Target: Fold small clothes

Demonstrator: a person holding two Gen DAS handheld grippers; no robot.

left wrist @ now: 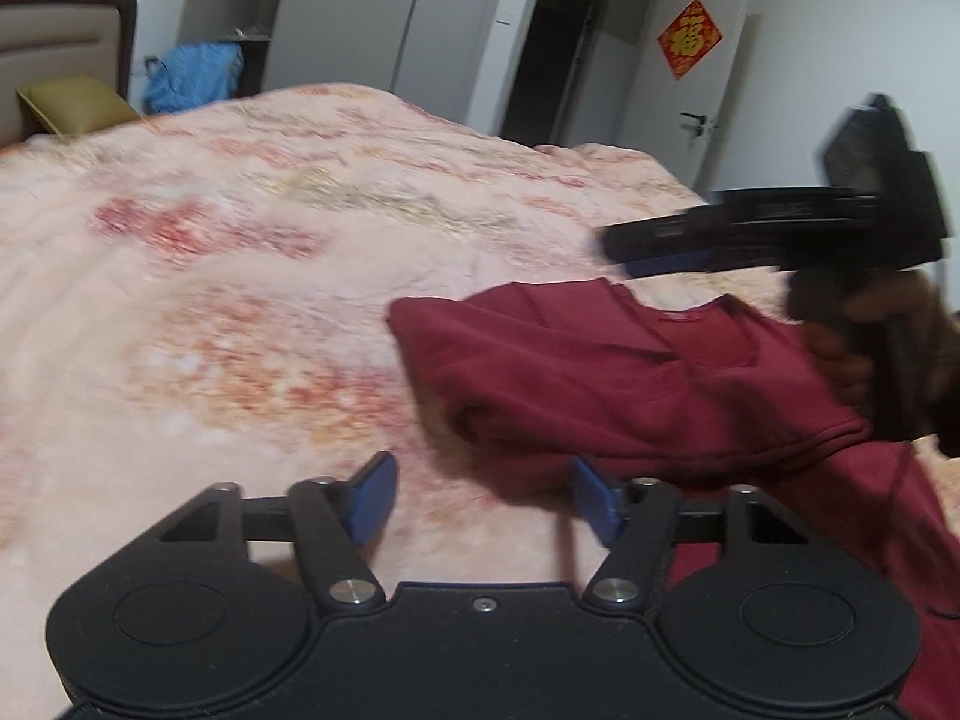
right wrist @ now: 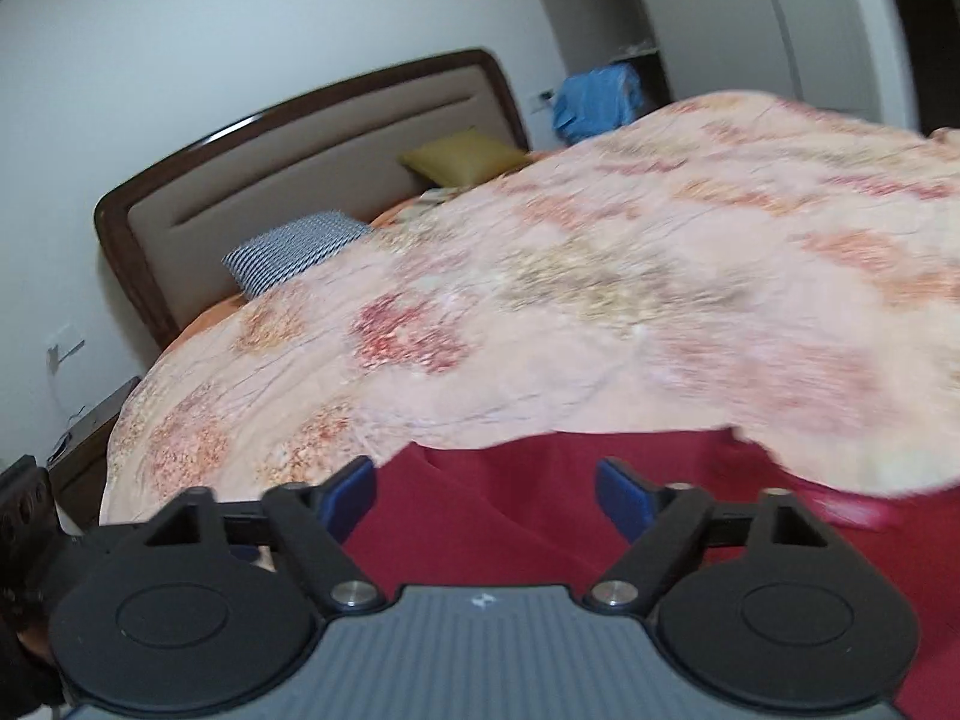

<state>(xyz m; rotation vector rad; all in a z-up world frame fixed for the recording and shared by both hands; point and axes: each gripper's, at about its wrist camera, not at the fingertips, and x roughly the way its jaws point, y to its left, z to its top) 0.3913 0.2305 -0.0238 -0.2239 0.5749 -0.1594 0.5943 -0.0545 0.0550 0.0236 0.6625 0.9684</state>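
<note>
Floral pink bedspread (left wrist: pixel 240 276), padded headboard (right wrist: pixel 288 144), white walls, open door (left wrist: pixel 690 60)

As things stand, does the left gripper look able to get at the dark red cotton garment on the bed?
Probably yes. The left gripper is open beside the dark red cotton garment on the floral quilt, with nothing between them; its right-hand pad is already at the hem.

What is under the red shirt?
The red shirt lies crumpled on the flowery pink blanket that covers the bed. The blanket shows all around it. Whether anything else hides beneath the shirt cannot be seen, because the cloth covers it.
</note>
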